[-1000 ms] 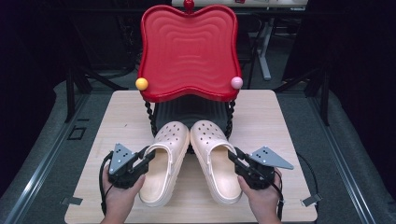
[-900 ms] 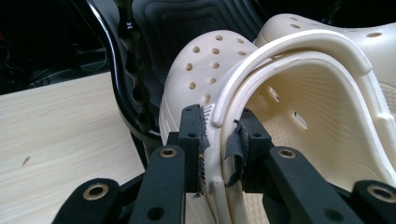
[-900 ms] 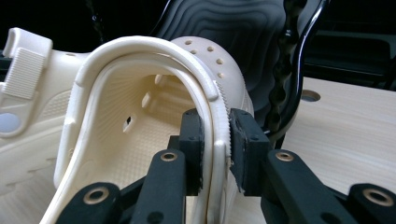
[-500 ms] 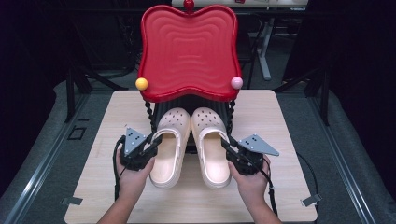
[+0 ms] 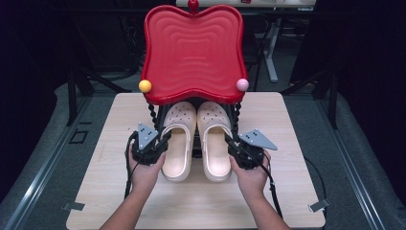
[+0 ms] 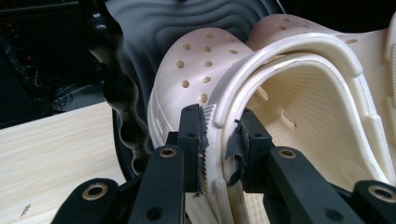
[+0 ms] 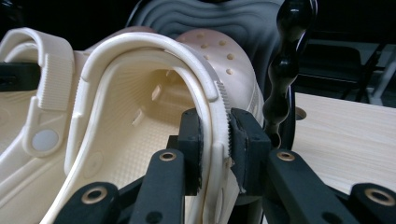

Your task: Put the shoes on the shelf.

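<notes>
Left gripper (image 5: 160, 143) clamps left clog's (image 5: 178, 141) outer wall, right gripper (image 5: 234, 144) clamps right clog (image 5: 214, 141). Sliding both under red rack (image 5: 193, 48). Next: push ahead evenly, then release.

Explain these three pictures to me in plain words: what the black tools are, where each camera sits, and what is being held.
There is no robot here. A person at a pale wooden table holds a black two-jaw hand tool, a gripper, in each hand: the left gripper and the right gripper.

The wide picture comes from a fixed camera above the person, looking forward and down. The two close-ups come from small cameras riding on the grippers, each looking along its own jaws.

On the table stands a small rack with a wavy red plastic tray on top, carried by twisted black posts. Two cream foam clogs with holes lie side by side, toes tucked under the tray.

The left gripper's jaws are closed on the outer side wall of the left clog; the right gripper's jaws clamp the outer wall of the right clog.
</notes>
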A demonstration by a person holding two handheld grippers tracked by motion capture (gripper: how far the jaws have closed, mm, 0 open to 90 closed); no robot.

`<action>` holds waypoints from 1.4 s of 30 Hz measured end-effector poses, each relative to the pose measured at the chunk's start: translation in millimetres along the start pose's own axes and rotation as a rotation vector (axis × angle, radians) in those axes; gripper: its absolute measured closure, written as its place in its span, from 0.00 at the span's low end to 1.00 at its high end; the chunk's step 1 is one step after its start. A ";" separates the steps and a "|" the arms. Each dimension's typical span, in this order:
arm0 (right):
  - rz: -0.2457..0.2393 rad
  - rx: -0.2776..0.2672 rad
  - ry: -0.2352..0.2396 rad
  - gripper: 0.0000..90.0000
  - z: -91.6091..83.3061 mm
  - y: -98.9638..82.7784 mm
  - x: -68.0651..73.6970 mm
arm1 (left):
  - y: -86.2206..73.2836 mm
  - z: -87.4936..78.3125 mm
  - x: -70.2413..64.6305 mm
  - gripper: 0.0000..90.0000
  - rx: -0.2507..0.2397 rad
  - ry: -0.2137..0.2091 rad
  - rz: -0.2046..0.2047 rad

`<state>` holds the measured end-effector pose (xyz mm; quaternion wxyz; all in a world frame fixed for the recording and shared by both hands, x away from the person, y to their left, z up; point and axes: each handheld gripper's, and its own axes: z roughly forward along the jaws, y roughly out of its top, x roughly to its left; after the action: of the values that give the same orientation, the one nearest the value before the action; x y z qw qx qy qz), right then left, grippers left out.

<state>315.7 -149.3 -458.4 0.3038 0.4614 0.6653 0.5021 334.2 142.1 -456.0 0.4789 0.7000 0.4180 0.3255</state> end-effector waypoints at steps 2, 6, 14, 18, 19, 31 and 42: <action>-0.014 -0.001 -0.017 0.83 3.7 -0.8 1.0 | 2.2 3.7 0.0 0.83 -0.001 0.012 0.003; -0.023 -0.015 -0.043 0.83 9.8 -0.3 2.9 | 4.2 8.1 -0.5 0.83 -0.008 0.033 0.013; -0.060 -0.027 -0.101 0.82 26.6 5.0 15.1 | 6.1 17.6 1.2 0.82 -0.026 0.054 -0.010; -0.055 -0.043 -0.115 0.82 32.0 7.7 16.5 | 9.8 22.3 3.3 0.82 -0.030 0.067 -0.009; -0.058 -0.034 -0.114 0.82 32.7 8.9 15.6 | 10.3 24.0 3.9 0.82 -0.035 0.067 -0.014; -0.049 -0.029 -0.071 0.76 32.9 11.9 13.6 | 9.2 23.3 7.6 0.74 -0.062 0.029 -0.045; -0.031 -0.031 -0.042 0.70 27.4 10.8 8.6 | 8.8 21.4 7.8 0.64 -0.064 -0.014 -0.082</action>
<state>339.5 -130.0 -456.2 0.3326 0.4568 0.6579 0.4978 358.3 138.9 -454.3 0.5169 0.6689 0.4324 0.3136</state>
